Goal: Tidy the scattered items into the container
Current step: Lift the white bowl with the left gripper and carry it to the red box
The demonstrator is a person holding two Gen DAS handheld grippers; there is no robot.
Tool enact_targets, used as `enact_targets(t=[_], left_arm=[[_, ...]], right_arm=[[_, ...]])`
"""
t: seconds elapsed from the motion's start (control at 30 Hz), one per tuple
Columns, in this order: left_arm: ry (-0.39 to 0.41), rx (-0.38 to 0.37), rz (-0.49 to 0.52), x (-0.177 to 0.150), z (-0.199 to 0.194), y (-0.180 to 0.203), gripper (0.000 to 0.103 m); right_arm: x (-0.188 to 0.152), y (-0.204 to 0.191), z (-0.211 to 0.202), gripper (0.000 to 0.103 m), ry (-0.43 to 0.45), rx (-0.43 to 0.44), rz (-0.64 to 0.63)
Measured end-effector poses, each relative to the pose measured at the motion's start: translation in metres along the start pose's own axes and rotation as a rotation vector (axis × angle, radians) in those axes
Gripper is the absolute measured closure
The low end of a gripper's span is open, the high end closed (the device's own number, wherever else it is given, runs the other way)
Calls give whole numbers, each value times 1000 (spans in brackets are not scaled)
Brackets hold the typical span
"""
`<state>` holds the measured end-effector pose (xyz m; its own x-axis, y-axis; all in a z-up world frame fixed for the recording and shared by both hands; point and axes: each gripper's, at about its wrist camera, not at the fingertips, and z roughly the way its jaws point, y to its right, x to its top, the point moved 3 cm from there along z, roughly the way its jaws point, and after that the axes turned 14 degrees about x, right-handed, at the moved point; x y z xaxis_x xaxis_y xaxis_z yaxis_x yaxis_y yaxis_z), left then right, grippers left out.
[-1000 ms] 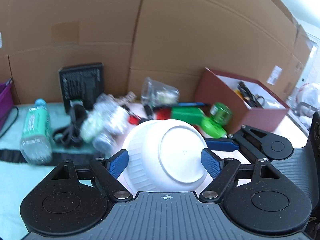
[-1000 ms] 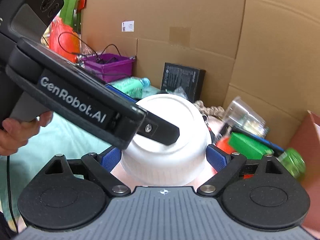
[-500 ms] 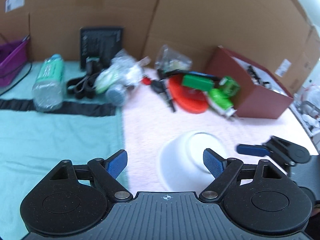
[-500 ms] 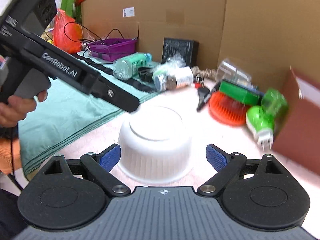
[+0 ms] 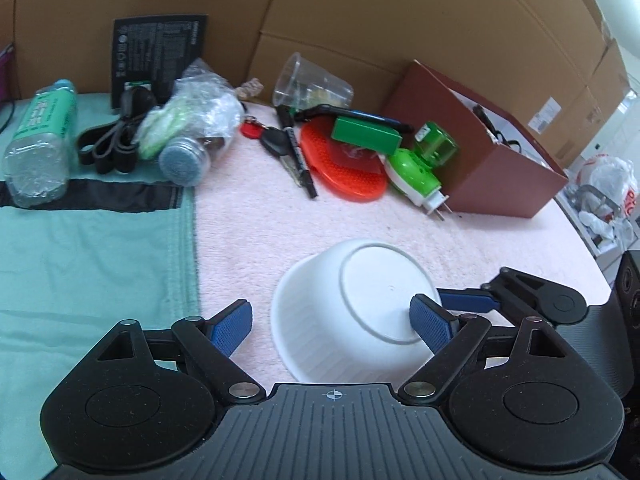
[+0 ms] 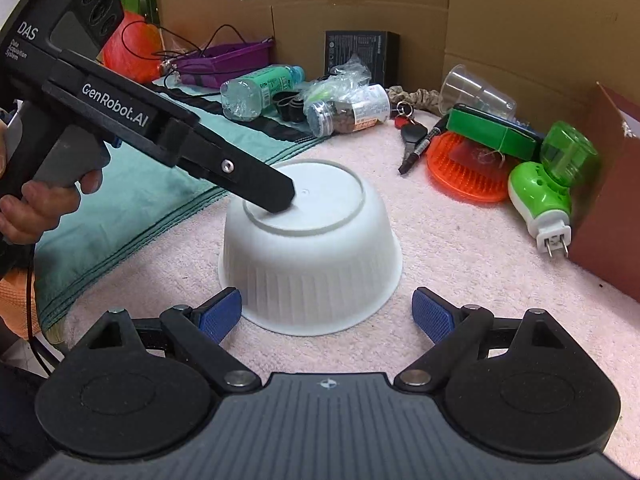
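1. White bowl [image 6: 310, 248] lies upside down on the pink towel [image 6: 460, 280], with its flat base facing up.
2. The left gripper [image 5: 332, 322] has its two fingers wide apart; the right blue pad [image 5: 430, 322] is over the edge of the bowl [image 5: 352, 316] base, and the left pad is beside the bowl, above the towel [image 5: 248, 216].
3. From the right wrist view, one black finger [image 6: 256, 182] of the left gripper rests its tip on the bowl base.
4. The right gripper [image 6: 326, 312] is also open, with its blue pads on either side of the bowl's near rim; I cannot tell if they touch it.
5. The brown box [image 5: 480, 152] stands at the far right of the towel.
6. Just beside the box lie a green plug-in device [image 6: 548, 184], an orange round brush [image 6: 464, 172] with a green flat case [image 6: 492, 130] on it, a key [image 6: 412, 136] and a marker [image 6: 420, 150].
7. Further left are a clear cup [image 5: 312, 82], a jar in a plastic bag [image 6: 348, 110] and a water bottle [image 5: 40, 140] on the teal cloth [image 5: 92, 252].
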<state>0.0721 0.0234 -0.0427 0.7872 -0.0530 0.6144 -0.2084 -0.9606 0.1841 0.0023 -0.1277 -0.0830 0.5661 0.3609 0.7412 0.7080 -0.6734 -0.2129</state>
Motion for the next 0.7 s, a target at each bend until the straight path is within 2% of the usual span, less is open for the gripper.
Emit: enact_targets(t=[0.2, 0.43, 0.7], left_arm=[[-6, -28, -2, 1, 4, 9, 17], [20, 4, 46, 3, -3, 21, 16], [73, -6, 100, 25, -13, 50, 15]], right_arm=[[2, -4, 5, 11, 18, 8, -4], [4, -7, 3, 13, 39, -1, -3], [8, 1, -19, 13, 109, -39, 37]])
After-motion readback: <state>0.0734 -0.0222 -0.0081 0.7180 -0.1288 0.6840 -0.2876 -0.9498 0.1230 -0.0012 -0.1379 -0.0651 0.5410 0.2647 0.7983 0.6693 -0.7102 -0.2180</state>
